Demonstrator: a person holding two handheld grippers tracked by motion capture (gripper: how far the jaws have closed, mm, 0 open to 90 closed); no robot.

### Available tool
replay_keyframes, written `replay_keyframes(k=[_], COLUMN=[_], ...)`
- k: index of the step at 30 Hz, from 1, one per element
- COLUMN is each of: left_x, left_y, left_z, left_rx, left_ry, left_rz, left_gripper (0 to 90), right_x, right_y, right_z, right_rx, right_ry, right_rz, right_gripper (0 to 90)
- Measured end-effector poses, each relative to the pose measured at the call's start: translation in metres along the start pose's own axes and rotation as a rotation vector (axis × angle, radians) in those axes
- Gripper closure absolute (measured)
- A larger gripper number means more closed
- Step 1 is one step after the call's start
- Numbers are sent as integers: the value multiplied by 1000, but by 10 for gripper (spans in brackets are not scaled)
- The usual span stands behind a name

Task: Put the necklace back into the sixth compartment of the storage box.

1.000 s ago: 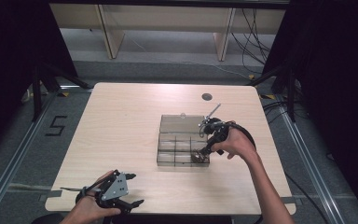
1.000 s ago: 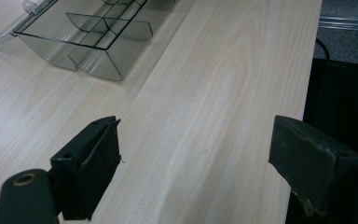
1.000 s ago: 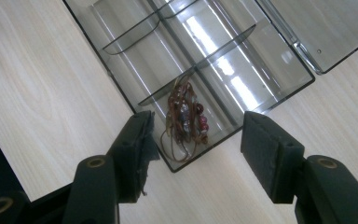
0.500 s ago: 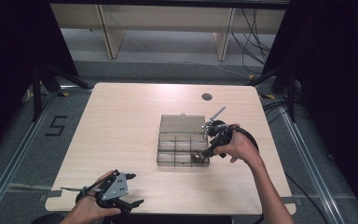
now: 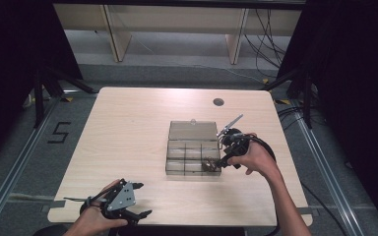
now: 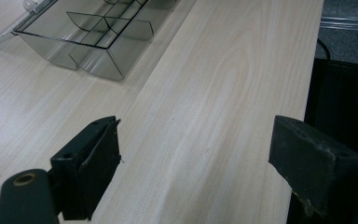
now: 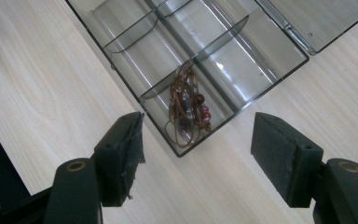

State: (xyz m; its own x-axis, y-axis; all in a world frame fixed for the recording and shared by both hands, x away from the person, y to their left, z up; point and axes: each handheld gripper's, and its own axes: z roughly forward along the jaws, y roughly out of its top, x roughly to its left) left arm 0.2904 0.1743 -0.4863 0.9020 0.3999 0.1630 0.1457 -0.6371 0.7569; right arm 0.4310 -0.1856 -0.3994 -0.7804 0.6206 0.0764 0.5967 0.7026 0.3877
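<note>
Both grippers show from the high view with jaws apart: the left gripper (image 5: 139, 199) at the near table (image 5: 128, 128) edge, the right gripper (image 5: 218, 162) at the near right corner of one clear compartment box (image 5: 193, 155), lid laid open behind.

Left gripper view: two spread fingers (image 6: 95, 158) hold nothing; the box (image 6: 93, 32) lies well ahead, to their left.

Right gripper view: two fingers (image 7: 121, 156) stand wide apart just short of the box's corner compartment, where one brown corded bead string (image 7: 187, 109) lies bunched, with red and dark beads.

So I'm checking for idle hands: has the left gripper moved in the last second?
No. The left gripper sits at the same spot by the table's near edge, left of the box, jaws open.
</note>
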Motion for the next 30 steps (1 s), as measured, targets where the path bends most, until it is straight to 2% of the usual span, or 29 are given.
replay_keyframes(k=[1, 2, 3, 5, 6, 14, 15, 16, 18, 19, 20, 21, 22, 27, 30], left_x=[0, 0, -1, -1, 0, 0, -1, -2, -2, -1, -2, -1, -1, -2, 0], left_y=[0, 0, 0, 0, 0, 0, 0, 0, 0, 0, 0, 0, 0, 0, 0], left_z=[0, 0, 1, 1, 0, 1, 1, 3, 3, 2, 2, 1, 1, 2, 0], left_rx=[-1, -1, -15, -17, -5, -5, -6, -22, -22, -11, -17, -8, -8, -19, 11], left_ry=[-1, -4, -5, -3, 0, -3, -11, -12, -12, -10, -12, -11, -8, -5, -8], left_rz=[-2, 1, -16, -15, 1, -2, -12, -29, -30, -18, -24, -11, -11, -25, -2], left_gripper=[158, 157, 158, 157, 157, 157, 157, 157, 157, 157, 157, 157, 157, 157, 157], right_x=[1, 0, 2, 2, 2, 3, 2, 5, 4, 3, 3, 4, 4, 5, 4], right_y=[-1, -1, -2, -3, -4, -7, -7, -9, -11, -12, -12, -13, -15, -18, -19], right_z=[-1, -1, -2, -3, -3, -5, -5, -5, -4, -4, -3, -3, -2, -1, 0], right_rx=[-3, -3, 1, -1, -14, -40, -45, -42, -43, -54, -57, -54, -61, -63, -74], right_ry=[0, -1, 0, 5, 0, 11, 6, 15, 14, 15, 16, 13, 26, 23, 25], right_rz=[12, 2, 20, 18, 17, 26, 25, 49, 43, 35, 30, 52, 47, 59, 39], right_gripper=[336, 335, 335, 335, 332, 317, 315, 312, 311, 309, 308, 308, 308, 308, 308])
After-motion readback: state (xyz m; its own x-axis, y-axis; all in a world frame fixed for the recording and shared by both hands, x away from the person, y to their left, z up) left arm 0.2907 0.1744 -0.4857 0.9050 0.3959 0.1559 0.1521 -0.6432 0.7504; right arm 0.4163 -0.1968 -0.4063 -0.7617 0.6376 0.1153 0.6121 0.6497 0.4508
